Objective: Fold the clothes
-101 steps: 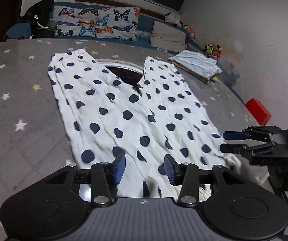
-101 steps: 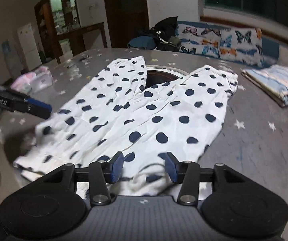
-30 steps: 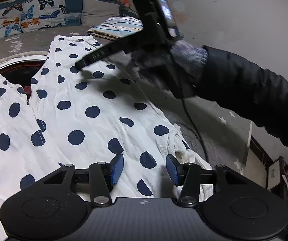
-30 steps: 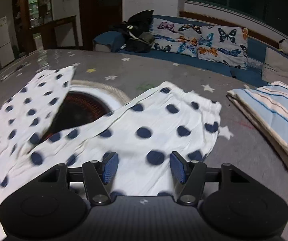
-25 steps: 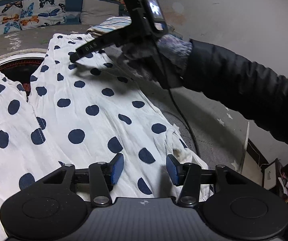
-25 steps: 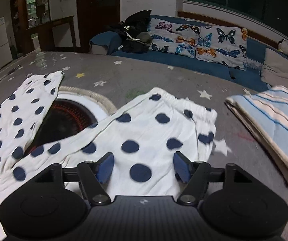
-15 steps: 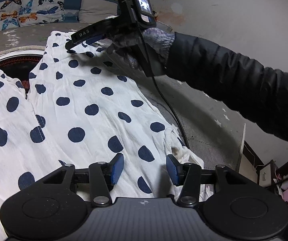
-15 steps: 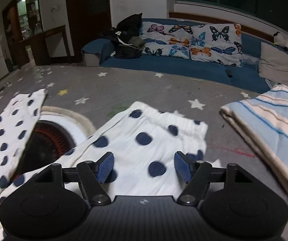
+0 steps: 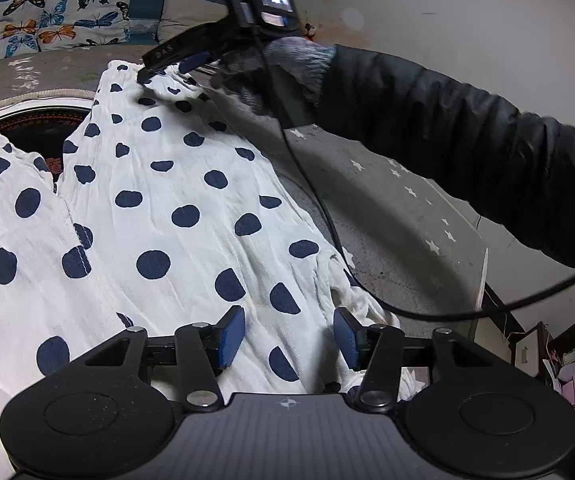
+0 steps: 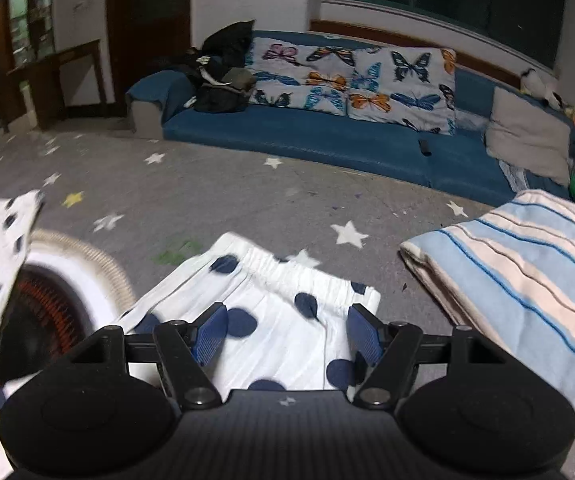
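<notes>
Crinkled white dotted trousers (image 9: 175,200) flat on starred grey cloth (image 10: 223,184) | left gripper (image 9: 289,338) jaws spread over waist | right gripper (image 10: 287,334) jaws spread at elastic cuff

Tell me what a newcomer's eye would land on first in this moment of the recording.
The white trousers with navy polka dots dominate, spread across the grey star-print surface. The right gripper reaches to the elastic cuff of the far leg, fingers open on either side of it, while the left gripper hangs open over the waist end. A folded blue-striped cloth lies right of the cuff, and butterfly cushions line the blue sofa behind.
</notes>
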